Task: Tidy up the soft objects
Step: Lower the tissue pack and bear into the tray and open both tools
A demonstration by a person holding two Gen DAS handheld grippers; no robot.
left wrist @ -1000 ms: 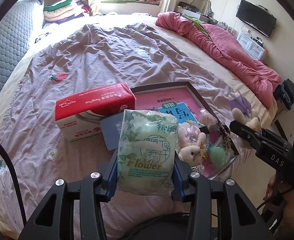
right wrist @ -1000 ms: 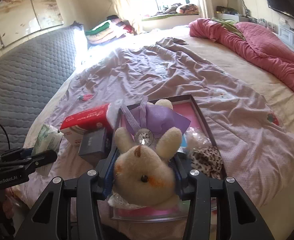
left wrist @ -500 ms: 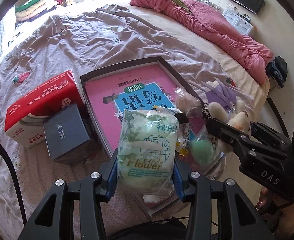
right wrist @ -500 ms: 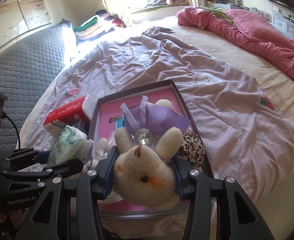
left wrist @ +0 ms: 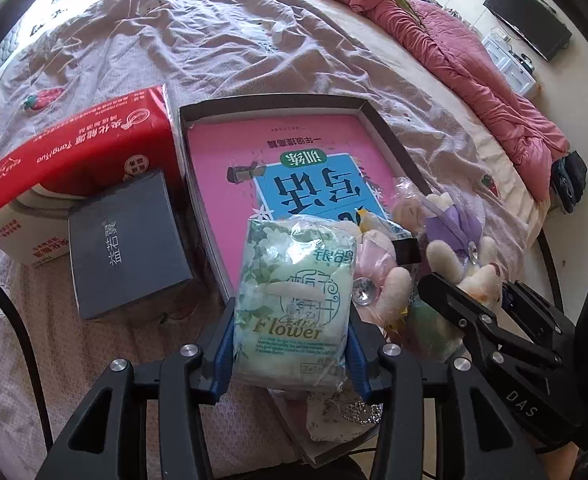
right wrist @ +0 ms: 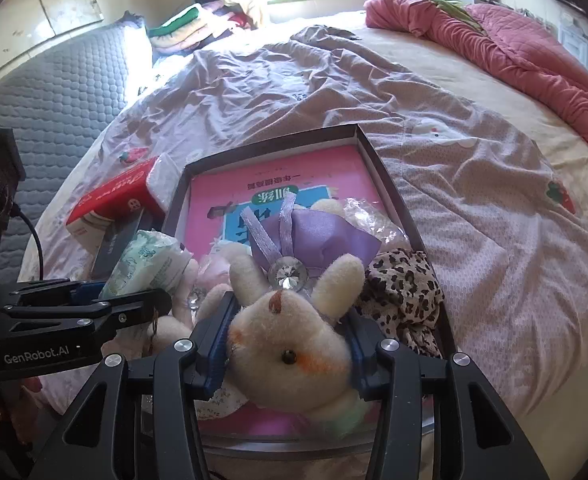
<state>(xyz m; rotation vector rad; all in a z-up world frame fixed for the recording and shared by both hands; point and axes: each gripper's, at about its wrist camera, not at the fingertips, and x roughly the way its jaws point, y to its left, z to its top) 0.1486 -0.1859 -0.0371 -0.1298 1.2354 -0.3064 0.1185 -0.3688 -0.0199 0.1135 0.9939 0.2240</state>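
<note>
Since a second ago both my grippers have come in over the shallow box; the tissue pack and the plush rabbit, then short of it, now hang above its near end.

Left to right. The red tissue carton and dark grey box lie on the bedspread just left of the shallow box, touching each other. My left gripper is clamped on the green tissue pack, pads on its two long sides, its long axis running away from me toward the far wall. The pack sits over the box's near left part, above the pink book that lines the floor. My right gripper is clamped on the plush rabbit at the head, its purple dress trailing toward the far end. The rabbit is over the near middle, just left of the leopard-print cloth.

Judgement: the left hand is nearer the open pink area; the pack must drop there, clear of the soft items already heaped at the near end.

Surface: a rumpled lilac bedspread, soft and uneven, so the box may tilt. A pink quilt lies far right.
</note>
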